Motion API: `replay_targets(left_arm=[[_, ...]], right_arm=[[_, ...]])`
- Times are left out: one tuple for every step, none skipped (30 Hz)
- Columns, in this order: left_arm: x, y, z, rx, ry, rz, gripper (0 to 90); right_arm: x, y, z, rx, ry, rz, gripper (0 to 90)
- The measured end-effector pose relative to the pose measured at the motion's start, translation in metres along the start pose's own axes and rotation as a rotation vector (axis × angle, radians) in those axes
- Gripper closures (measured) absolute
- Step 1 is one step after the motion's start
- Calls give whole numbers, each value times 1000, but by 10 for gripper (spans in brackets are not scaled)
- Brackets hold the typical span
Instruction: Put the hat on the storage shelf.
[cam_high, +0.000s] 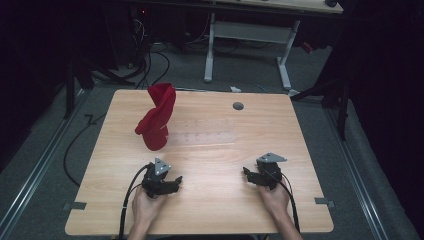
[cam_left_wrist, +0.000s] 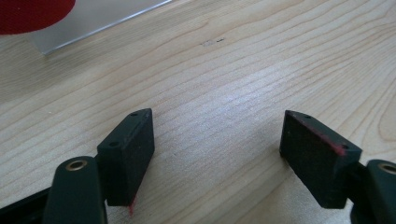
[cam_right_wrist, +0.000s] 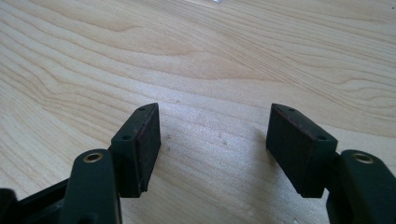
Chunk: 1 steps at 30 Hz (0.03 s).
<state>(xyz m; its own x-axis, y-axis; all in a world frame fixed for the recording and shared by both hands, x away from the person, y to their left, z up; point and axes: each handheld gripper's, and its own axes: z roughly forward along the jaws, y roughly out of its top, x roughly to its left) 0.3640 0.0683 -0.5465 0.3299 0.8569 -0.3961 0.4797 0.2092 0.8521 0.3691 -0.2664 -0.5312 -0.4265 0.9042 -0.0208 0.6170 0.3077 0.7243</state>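
A red cloth (cam_high: 156, 117) stands bunched up in a tall twist on the left half of the wooden table (cam_high: 210, 200), resting on a clear plastic sheet (cam_high: 200, 136). My left gripper (cam_high: 175, 181) lies on the table near the front edge, below the cloth and apart from it. In the left gripper view its jaws (cam_left_wrist: 217, 149) stand wide apart over bare wood, with the cloth's edge (cam_left_wrist: 32, 14) and the sheet (cam_left_wrist: 88, 21) at the top left. My right gripper (cam_high: 248, 173) rests at the front right; its jaws (cam_right_wrist: 215, 140) stand open over bare wood.
A small grey round cap (cam_high: 238, 106) sits in the table near the far edge. Cables trail from both grippers toward the front edge. Beyond the table stand a white desk frame (cam_high: 250, 45) and floor cables.
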Motion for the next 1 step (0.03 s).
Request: replay_targets(left_arm=[[0,0,0,-2,9,-1,252]], right_arm=[[0,0,0,0,0,0,356]])
